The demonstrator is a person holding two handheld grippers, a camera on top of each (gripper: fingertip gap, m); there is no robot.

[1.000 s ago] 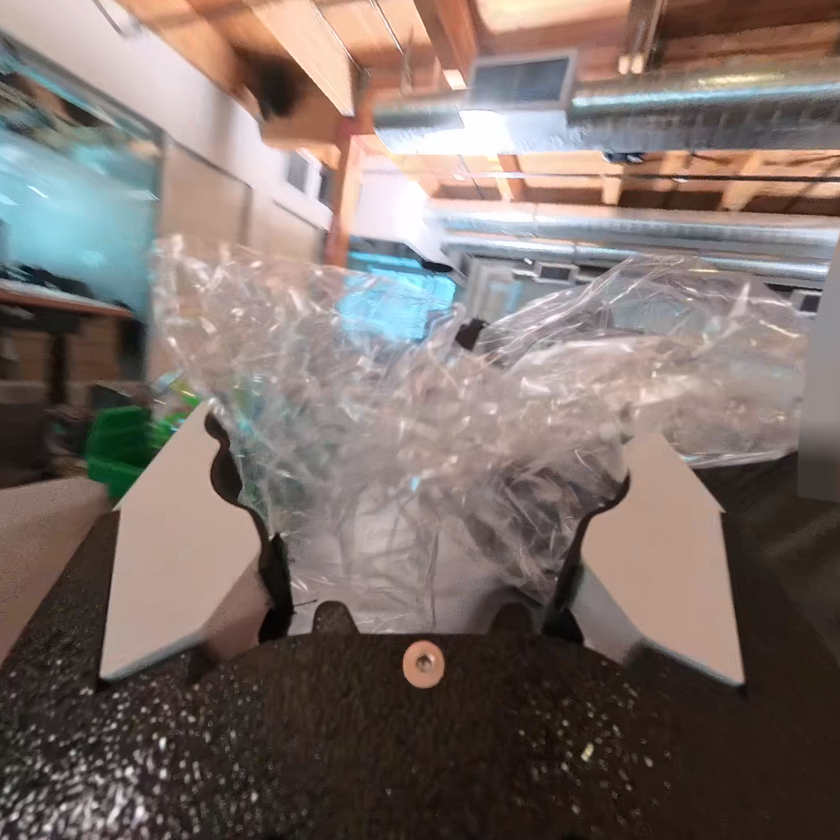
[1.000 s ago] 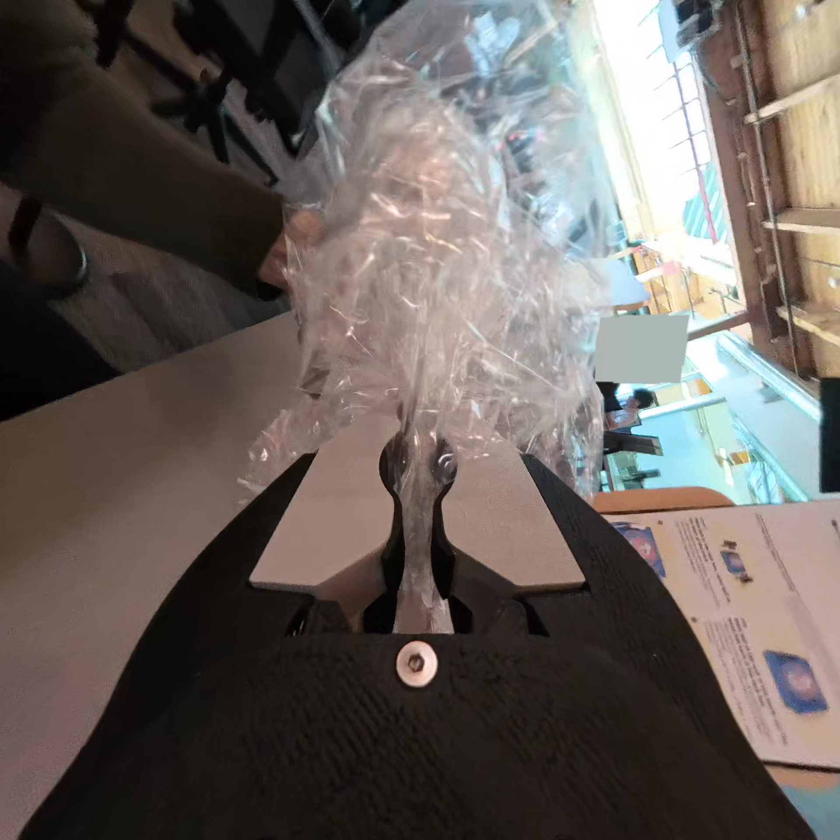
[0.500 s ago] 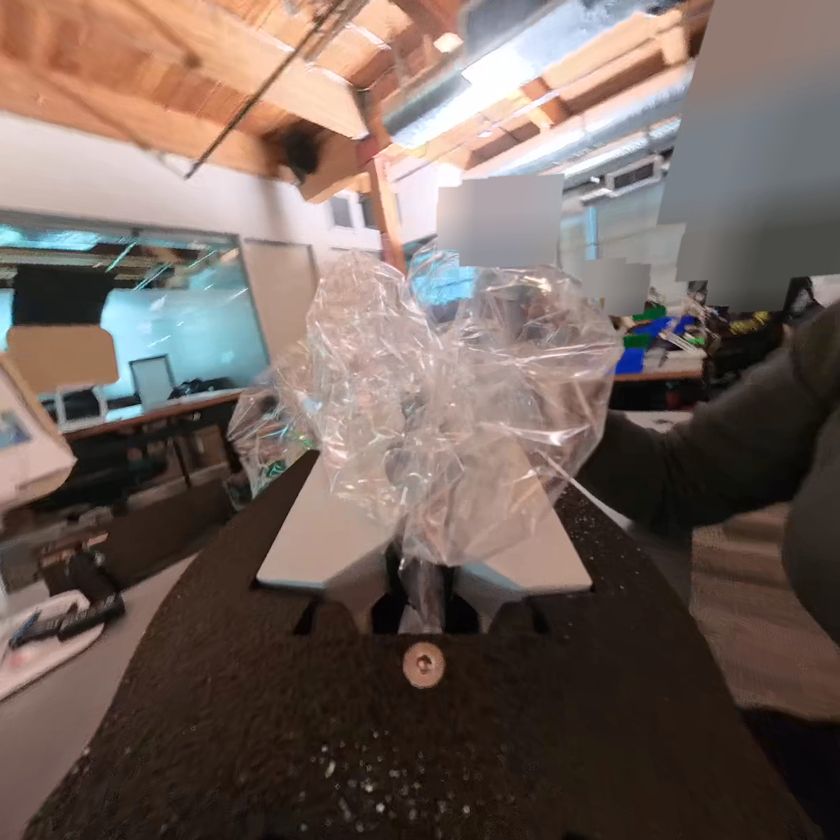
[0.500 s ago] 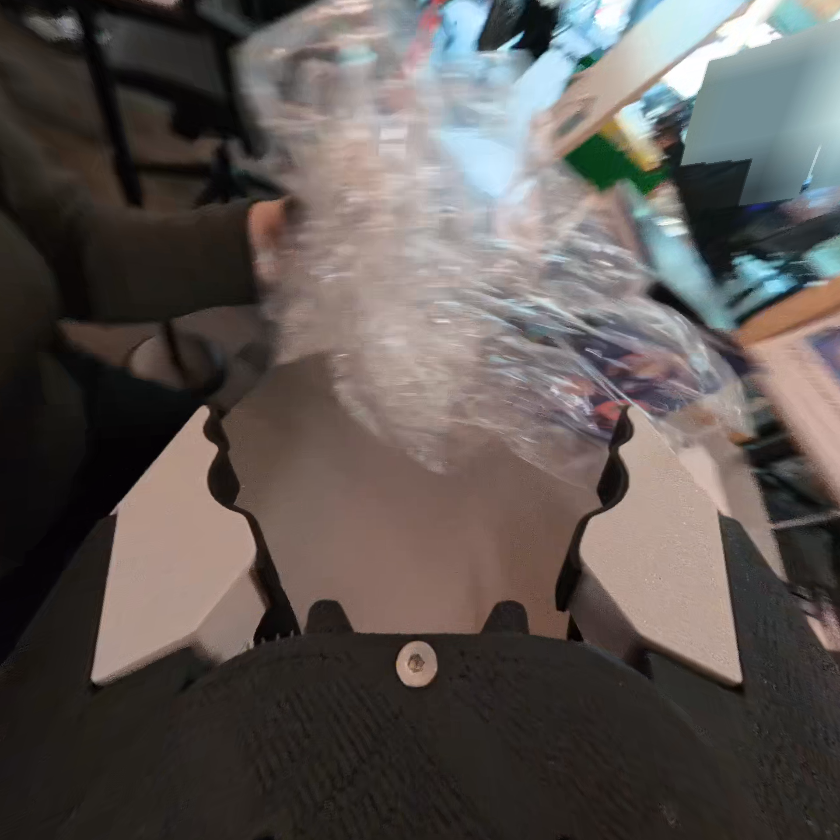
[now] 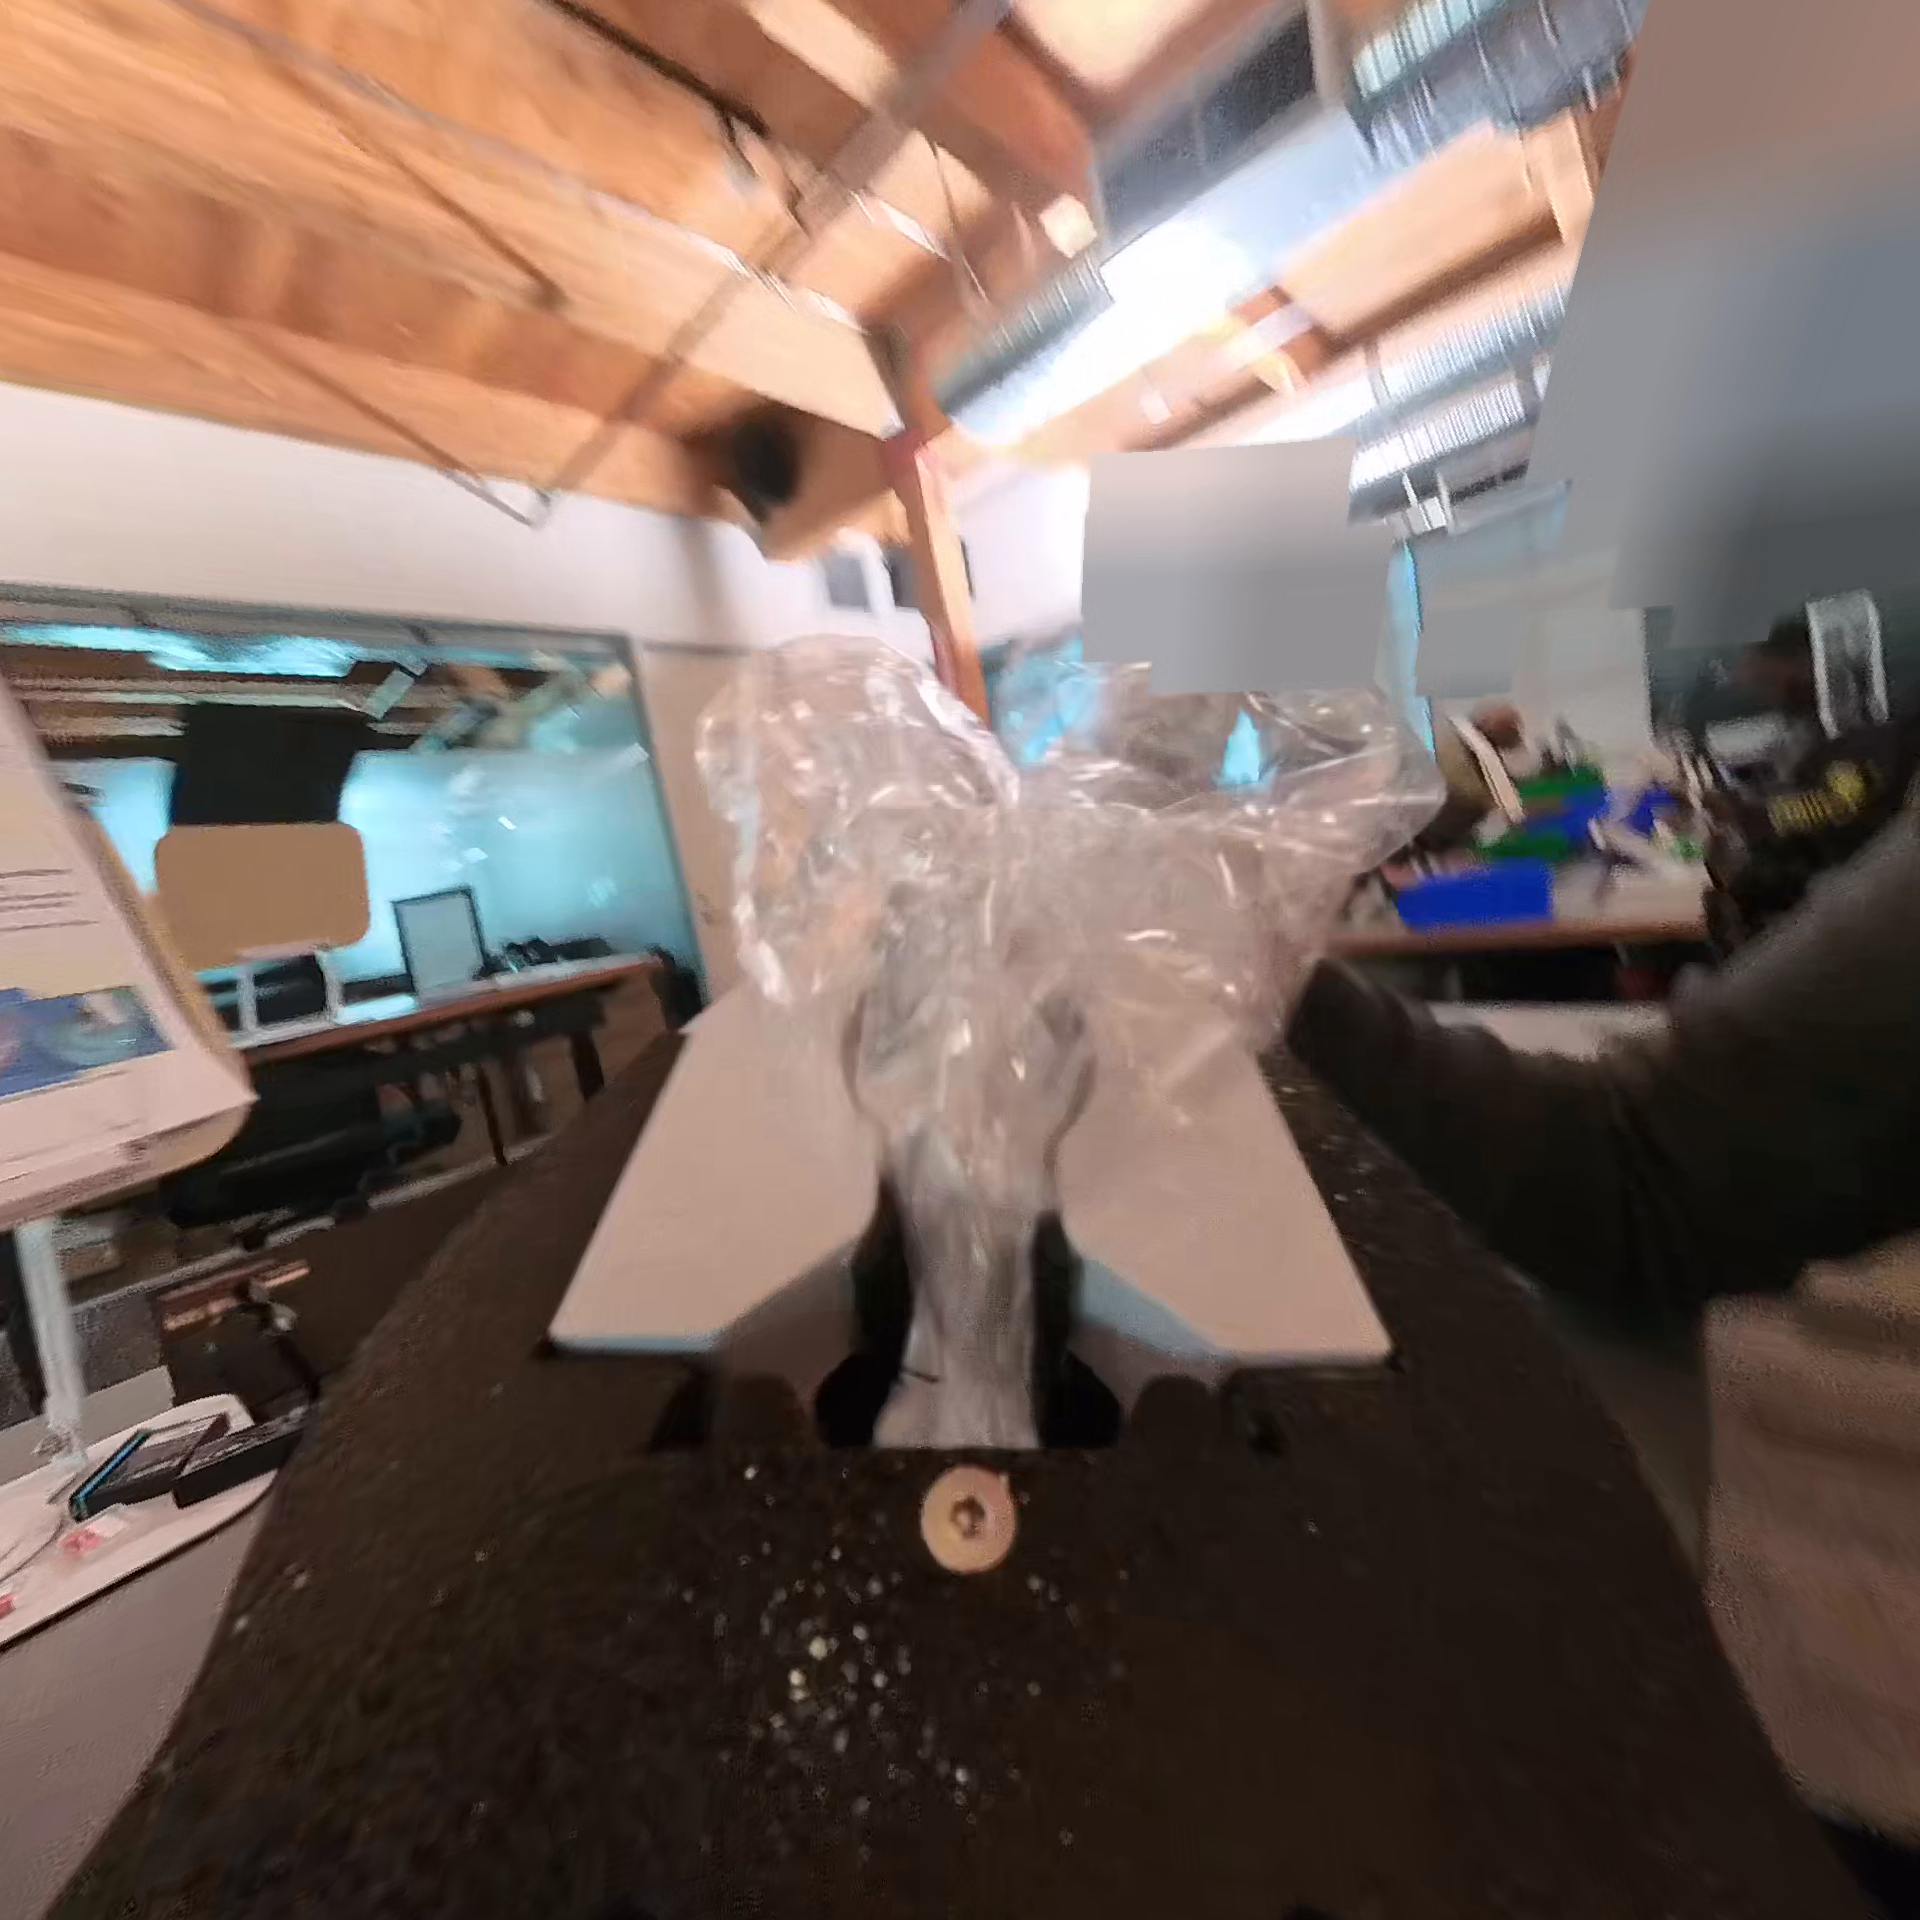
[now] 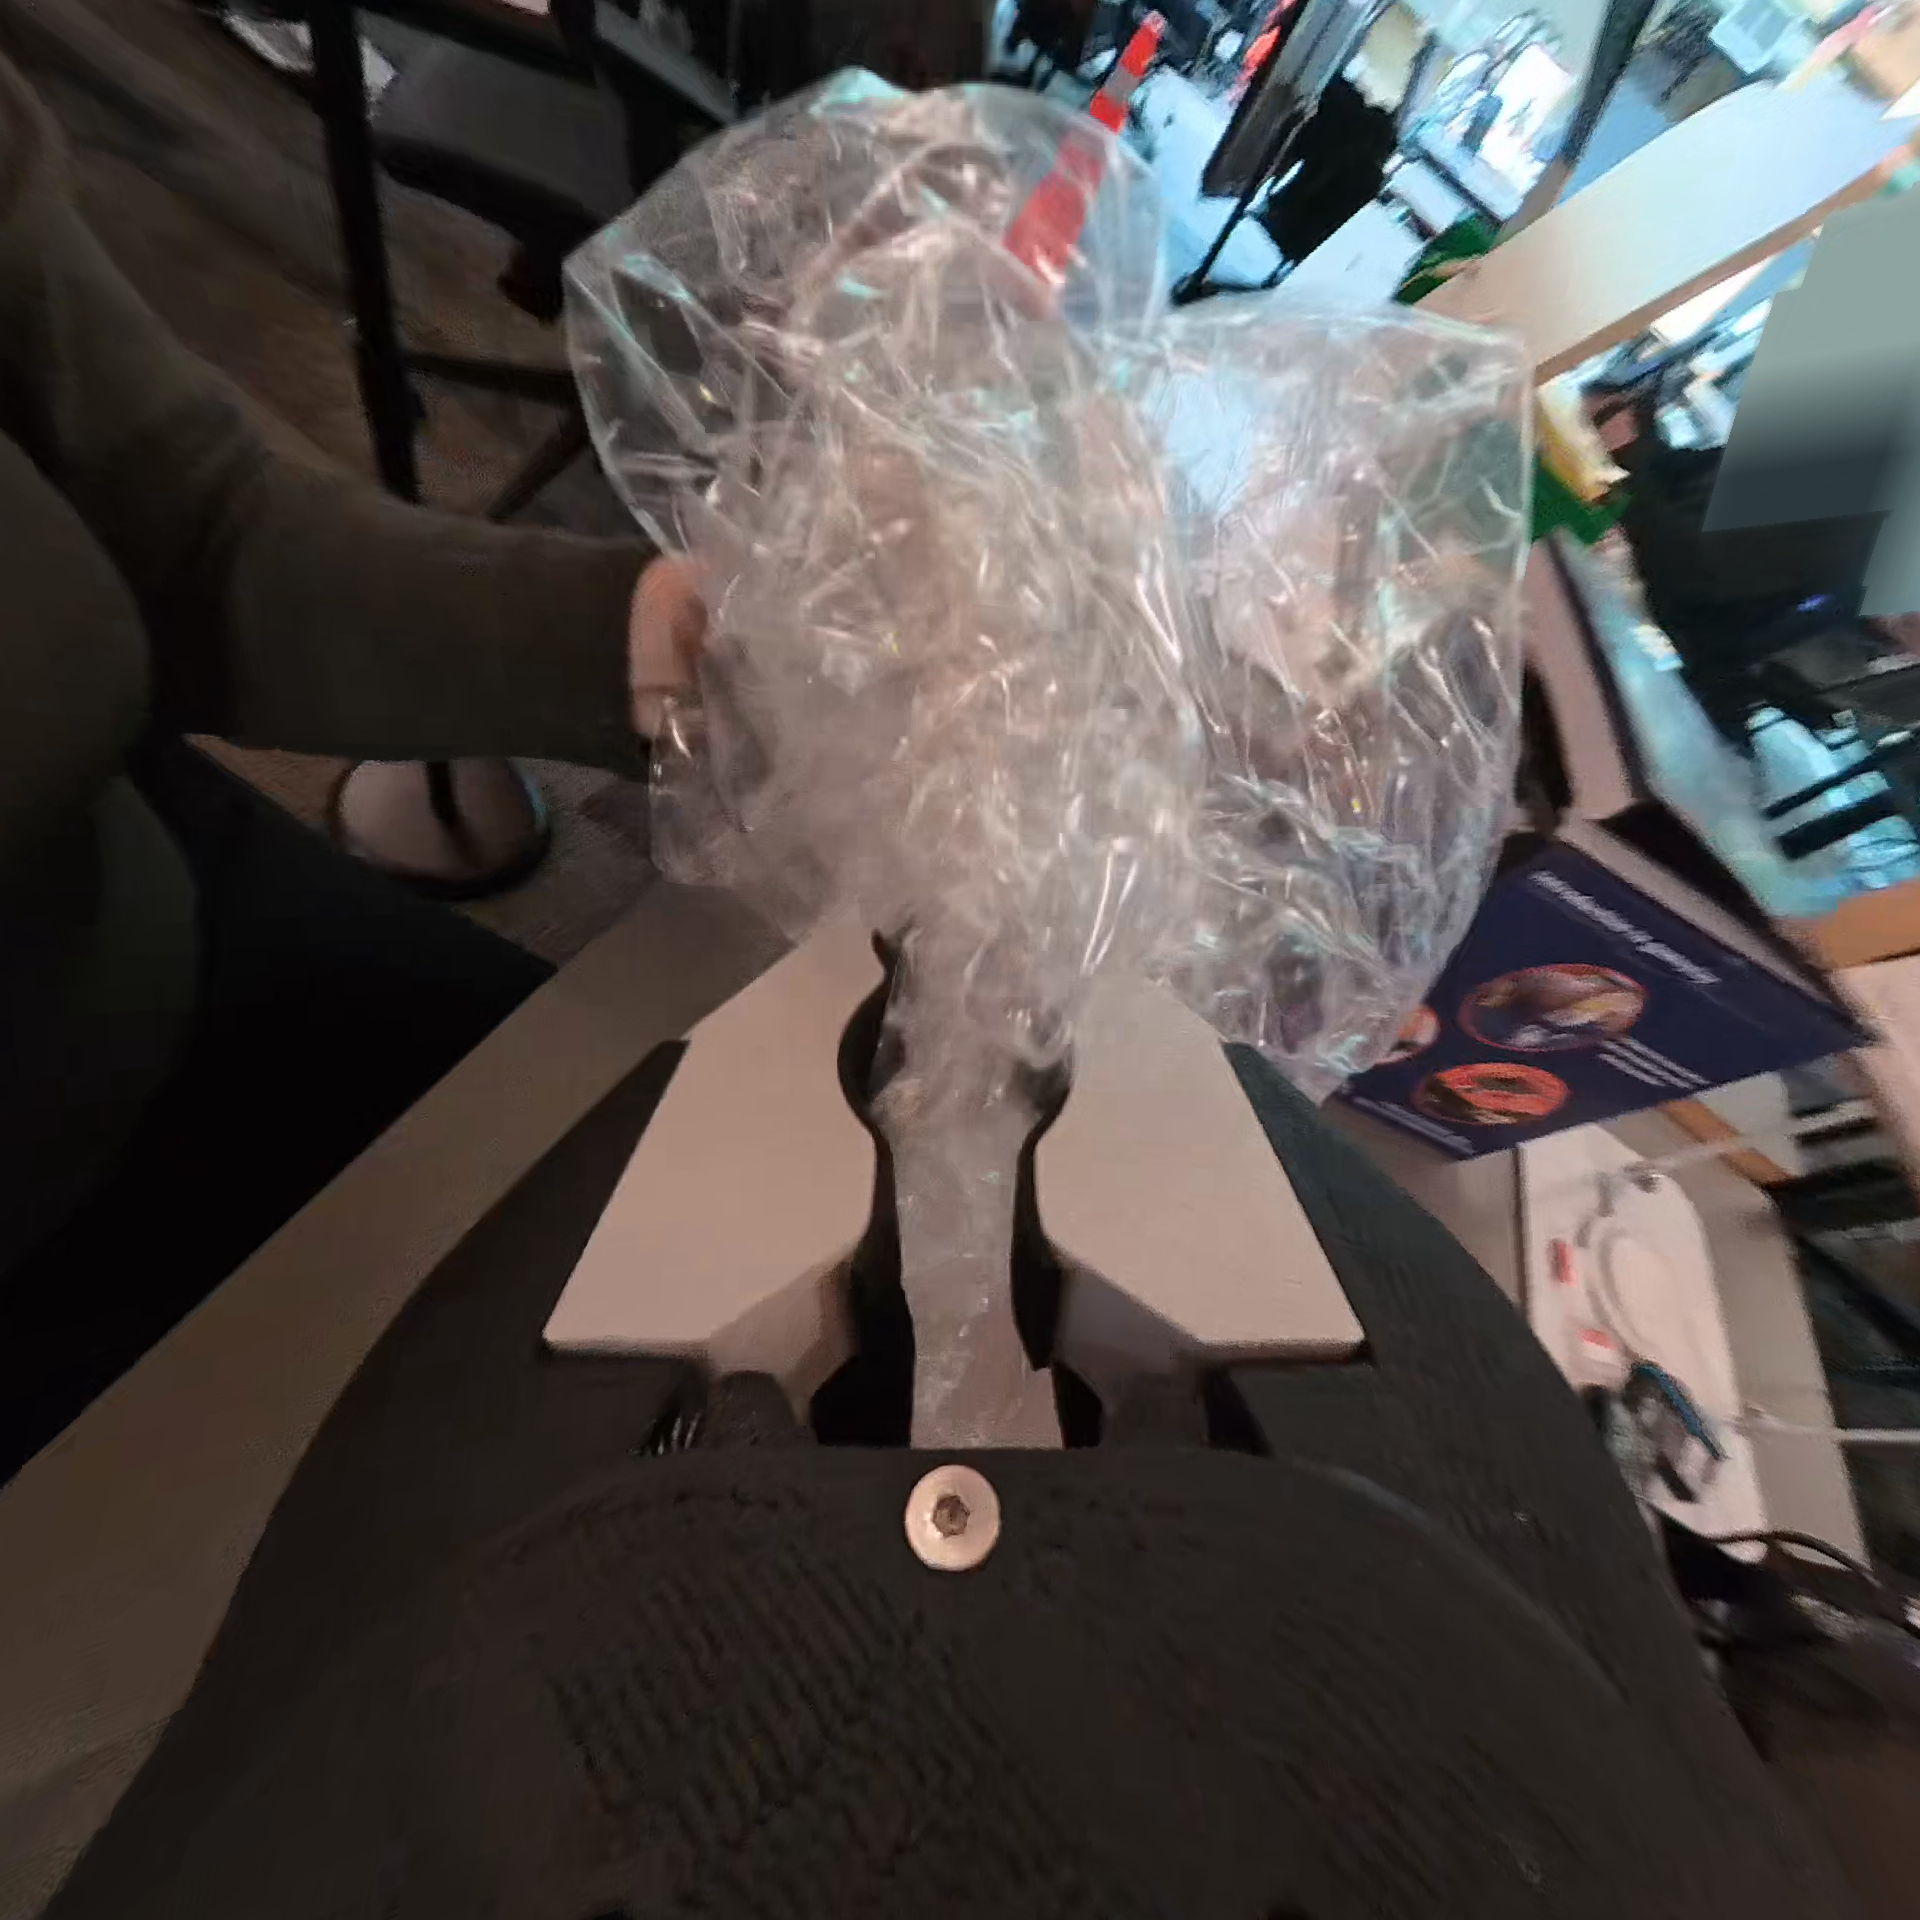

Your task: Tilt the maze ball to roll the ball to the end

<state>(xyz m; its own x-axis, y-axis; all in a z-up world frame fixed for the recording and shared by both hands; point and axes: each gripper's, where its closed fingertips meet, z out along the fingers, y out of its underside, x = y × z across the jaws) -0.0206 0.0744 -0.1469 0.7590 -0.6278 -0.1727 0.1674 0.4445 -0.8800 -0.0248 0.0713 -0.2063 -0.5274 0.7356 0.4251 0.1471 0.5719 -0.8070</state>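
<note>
No maze ball shows in either view. My left gripper [image 5: 966,1039] is shut on a bunch of crumpled clear plastic wrap [image 5: 1039,852], which fans out above the pads and hides the fingertips. My right gripper [image 6: 956,997] is likewise shut on crumpled clear plastic wrap [image 6: 1039,571], pinched into a narrow strip between its pads. I cannot tell whether both hold the same sheet. Both grippers are raised above the table [image 6: 312,1299].
A person's dark sleeve [image 5: 1610,1122] reaches in at the right of the left wrist view, and a sleeve [image 6: 312,582] and hand [image 6: 665,644] sit behind the plastic in the right wrist view. A dark blue box [image 6: 1579,997] lies at the right. A white box [image 5: 83,987] and black devices [image 5: 156,1465] are at the left. About 5 cm separates my left fingertips from my right.
My left gripper was open around the plastic, then shut on it and still holds it. My right gripper held the plastic, opened half a second ago, and has shut on it once more.
</note>
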